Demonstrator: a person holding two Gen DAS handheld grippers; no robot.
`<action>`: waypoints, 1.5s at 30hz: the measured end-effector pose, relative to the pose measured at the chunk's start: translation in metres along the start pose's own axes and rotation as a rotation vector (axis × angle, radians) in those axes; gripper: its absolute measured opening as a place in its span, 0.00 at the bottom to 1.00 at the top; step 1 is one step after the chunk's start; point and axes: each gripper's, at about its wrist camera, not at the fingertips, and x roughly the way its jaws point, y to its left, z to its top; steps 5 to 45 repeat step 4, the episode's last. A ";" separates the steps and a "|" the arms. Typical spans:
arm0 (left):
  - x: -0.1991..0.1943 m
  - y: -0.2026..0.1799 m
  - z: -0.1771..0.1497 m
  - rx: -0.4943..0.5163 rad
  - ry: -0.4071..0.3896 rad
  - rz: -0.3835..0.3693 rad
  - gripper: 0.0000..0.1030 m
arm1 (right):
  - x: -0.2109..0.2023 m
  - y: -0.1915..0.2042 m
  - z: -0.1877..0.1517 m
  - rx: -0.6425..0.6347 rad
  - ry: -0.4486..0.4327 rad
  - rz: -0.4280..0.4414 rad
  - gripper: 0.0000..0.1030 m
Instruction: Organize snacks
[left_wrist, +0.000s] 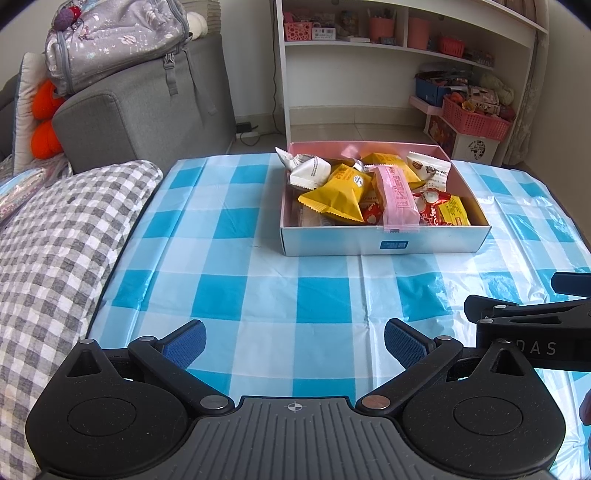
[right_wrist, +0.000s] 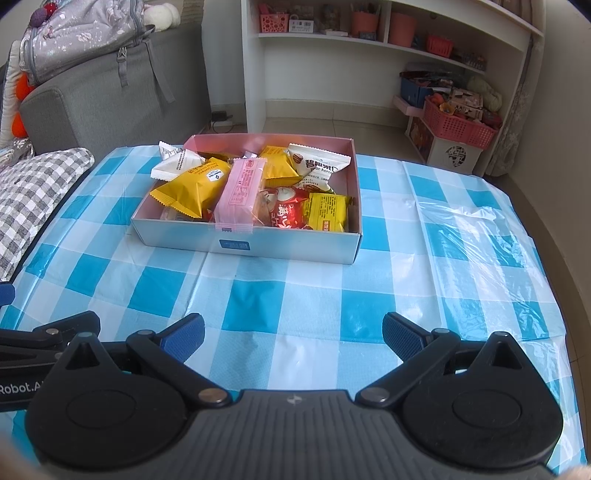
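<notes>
I see bare checked tablecloth (right_wrist: 295, 295) btwn my grippers & the snack box (right_wrist: 258, 245). A checked cushion (left_wrist: 55, 240) crowds the left edge; right side lies open.

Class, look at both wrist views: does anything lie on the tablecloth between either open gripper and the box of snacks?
Nothing visible does. Only bare blue-and-white checked plastic tablecloth lies between the left gripper, the right gripper and the shallow white cardboard box of wrapped snacks. Both grippers are open and empty.

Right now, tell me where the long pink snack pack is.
The long pink snack pack lies in the open box near its middle, its end overhanging the front wall, between a yellow packet and a red wrapper.
</notes>
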 end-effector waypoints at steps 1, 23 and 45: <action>0.000 0.001 0.000 0.000 0.002 0.002 1.00 | 0.000 0.000 0.000 -0.001 0.000 -0.001 1.00; 0.003 0.002 -0.002 0.000 0.002 0.002 1.00 | 0.002 0.001 -0.004 -0.003 0.001 -0.008 1.00; 0.003 0.002 -0.002 0.000 0.002 0.002 1.00 | 0.002 0.001 -0.004 -0.003 0.001 -0.008 1.00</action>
